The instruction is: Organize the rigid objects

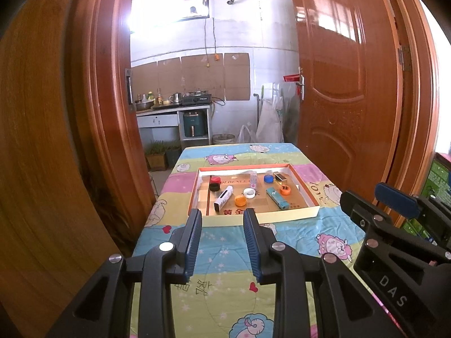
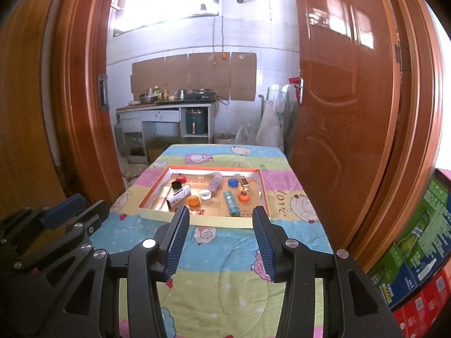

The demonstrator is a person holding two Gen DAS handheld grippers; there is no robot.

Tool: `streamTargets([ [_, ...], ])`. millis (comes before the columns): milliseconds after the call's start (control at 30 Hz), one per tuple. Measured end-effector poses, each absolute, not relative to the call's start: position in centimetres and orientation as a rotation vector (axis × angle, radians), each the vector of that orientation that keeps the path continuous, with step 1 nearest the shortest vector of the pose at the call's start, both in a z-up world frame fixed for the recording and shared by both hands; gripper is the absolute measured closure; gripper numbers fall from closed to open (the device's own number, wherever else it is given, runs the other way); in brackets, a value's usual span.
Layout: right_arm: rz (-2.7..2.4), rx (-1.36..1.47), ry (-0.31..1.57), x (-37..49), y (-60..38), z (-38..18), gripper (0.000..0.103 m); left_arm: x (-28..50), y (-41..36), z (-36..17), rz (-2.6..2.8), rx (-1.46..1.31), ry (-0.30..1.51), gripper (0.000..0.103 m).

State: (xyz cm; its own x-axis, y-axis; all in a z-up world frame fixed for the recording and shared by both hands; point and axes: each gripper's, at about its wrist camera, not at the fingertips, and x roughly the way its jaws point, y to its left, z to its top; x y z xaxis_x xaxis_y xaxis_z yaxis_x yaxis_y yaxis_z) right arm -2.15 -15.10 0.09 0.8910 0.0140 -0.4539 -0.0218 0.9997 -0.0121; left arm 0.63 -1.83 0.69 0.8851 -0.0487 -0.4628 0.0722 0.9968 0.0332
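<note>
A shallow cardboard tray [image 1: 307,214] [image 2: 157,215] with an orange rim lies on the quilt-covered table. It holds small rigid items: red [image 1: 215,180], black [image 1: 214,187], orange [image 1: 240,200], white [image 1: 249,193] and blue [image 1: 268,178] caps, a white box [image 1: 223,197], a teal box [image 1: 277,197], a clear bottle [image 1: 253,179] and a small gold box [image 1: 282,178]. My left gripper [image 1: 222,217] is open and empty, just short of the tray's near edge. My right gripper [image 2: 221,214] is open and empty, also at the near edge.
The table [image 1: 225,253] has a colourful sheep-print quilt. Wooden doors [image 1: 338,84] frame the far end. Stacked cartons [image 2: 422,239] stand at the right. A kitchen counter [image 1: 174,107] is beyond the doorway. Each gripper shows at the other view's side edge.
</note>
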Motion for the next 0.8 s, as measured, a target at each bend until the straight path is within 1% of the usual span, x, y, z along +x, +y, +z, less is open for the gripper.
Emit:
streamTargets([
  [800,0.017,-0.026,0.462,-2.54,-14.66,0.15,0.055,0.30,-1.65,0.66,-0.062,0.035,0.478,0.073],
])
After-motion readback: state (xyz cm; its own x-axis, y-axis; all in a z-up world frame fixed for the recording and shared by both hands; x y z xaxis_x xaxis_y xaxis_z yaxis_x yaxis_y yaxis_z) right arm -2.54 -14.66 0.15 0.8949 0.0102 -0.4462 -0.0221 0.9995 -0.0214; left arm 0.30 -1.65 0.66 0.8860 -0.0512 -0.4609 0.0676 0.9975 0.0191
